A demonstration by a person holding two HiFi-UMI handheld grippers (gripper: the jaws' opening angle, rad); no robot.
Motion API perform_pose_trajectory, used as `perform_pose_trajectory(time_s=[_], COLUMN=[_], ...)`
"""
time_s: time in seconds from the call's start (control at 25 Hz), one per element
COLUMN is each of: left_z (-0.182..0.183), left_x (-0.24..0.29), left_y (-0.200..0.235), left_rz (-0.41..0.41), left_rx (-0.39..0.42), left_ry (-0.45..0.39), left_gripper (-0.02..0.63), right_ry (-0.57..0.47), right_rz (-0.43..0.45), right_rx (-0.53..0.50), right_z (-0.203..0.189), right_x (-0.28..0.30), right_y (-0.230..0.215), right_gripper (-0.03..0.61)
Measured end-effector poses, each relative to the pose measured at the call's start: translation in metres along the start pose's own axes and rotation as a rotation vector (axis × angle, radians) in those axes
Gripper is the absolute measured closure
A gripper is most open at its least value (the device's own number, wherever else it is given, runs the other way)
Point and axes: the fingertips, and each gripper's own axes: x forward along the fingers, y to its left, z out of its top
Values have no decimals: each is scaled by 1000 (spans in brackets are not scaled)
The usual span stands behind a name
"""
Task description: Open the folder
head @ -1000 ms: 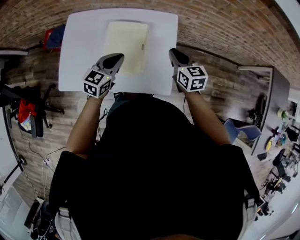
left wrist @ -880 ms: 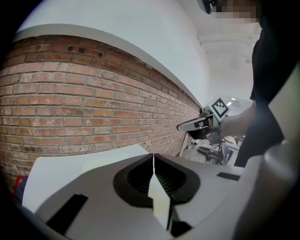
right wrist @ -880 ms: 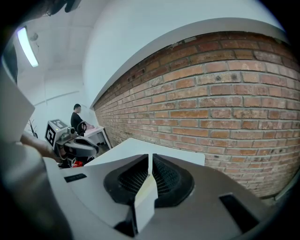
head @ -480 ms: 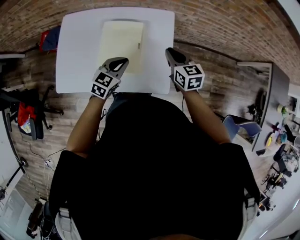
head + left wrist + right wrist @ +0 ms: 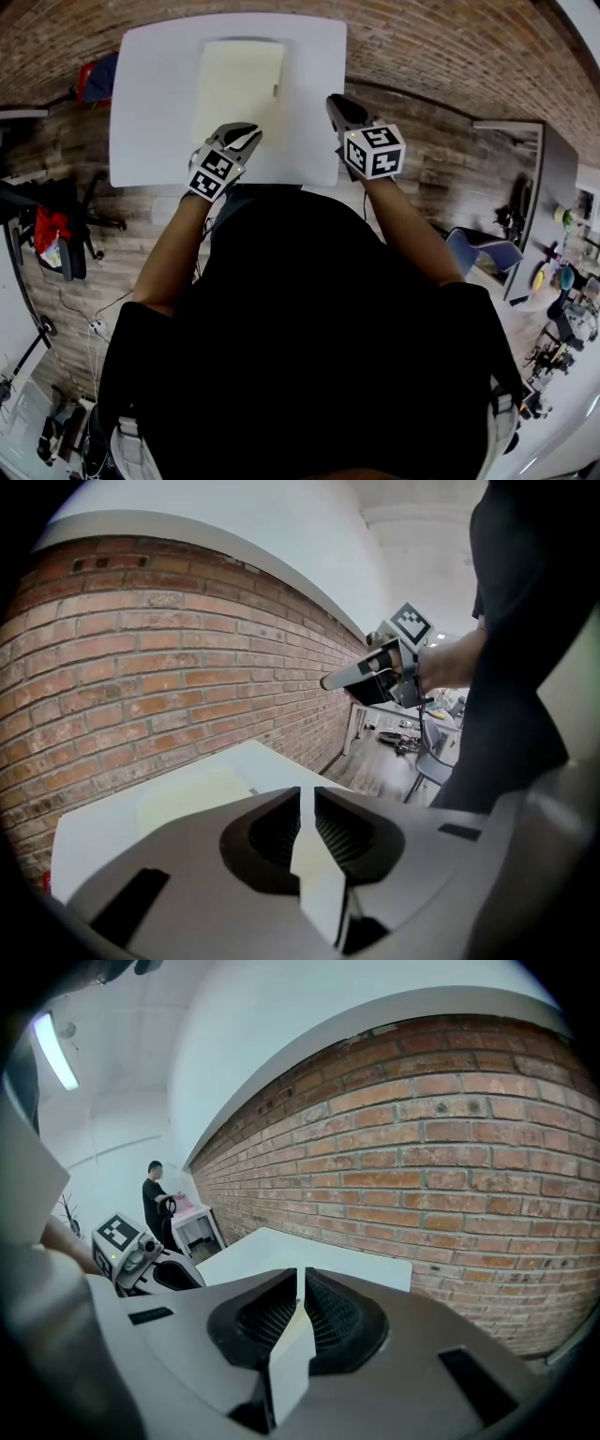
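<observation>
A cream folder (image 5: pixel 239 89) lies shut and flat on the white table (image 5: pixel 155 103), its small clasp on the right edge; it also shows as a pale patch (image 5: pixel 192 794) ahead of the left jaws. My left gripper (image 5: pixel 251 133) hangs over the folder's near edge. Its jaws have just been opening and stand a narrow slit apart (image 5: pixel 307 789) with nothing between them. My right gripper (image 5: pixel 334 101) hovers at the table's right edge, beside the folder, jaws shut (image 5: pixel 300 1272) and empty. Each gripper shows in the other's view: the right gripper (image 5: pixel 330 681) and the left gripper (image 5: pixel 141 1255).
A brick wall (image 5: pixel 450 1176) stands behind the table. A dark office chair with red cloth (image 5: pixel 56 225) is at the left, a blue chair (image 5: pixel 483 258) and a cluttered desk (image 5: pixel 530 187) at the right. A person (image 5: pixel 155 1199) stands far off by a small white table.
The left gripper has sunk and drifted right toward the folder's near edge, rolling a little. The right gripper has stayed almost still.
</observation>
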Motion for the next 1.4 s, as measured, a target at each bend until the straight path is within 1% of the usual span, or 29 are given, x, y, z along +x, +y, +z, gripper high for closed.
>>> perform_pose_trajectory(time_s=[0.12,0.28,0.44,0.6,0.72,0.92,1.08,1.32,1.4], left_z=[-8,-21,-30,-47,-59,-76,-90,-100,-102], left_x=[2,8,17,27,37,48,55,65,67], left_y=[-4,-12,-20,-25,-31,-37,-34,-31,-28], left_rz=[-9,-15,-29,-12,-30,-37,-18,-9,2], left_rx=[23,90,139,230,262,327,433,450,474], left_ry=[28,83,121,195,242,304,370,397,408], left_gripper=[551,531,515,466,434,411,388,383,383], right_ry=[8,21,33,43,44,48,53,62,64], right_rz=[9,18,23,26,27,31,28,23,23], right_rx=[-10,-16,-15,-10,-7,-8,-7,8,10], right_z=[-2,-7,-14,-19,-21,-23,-24,-29,-30], right_x=[1,-1,-2,-3,-3,-5,-6,-7,-7], right_y=[5,10,11,14,14,18,17,11,11], right_gripper=[529,529,529,529,529,529,529,529,529])
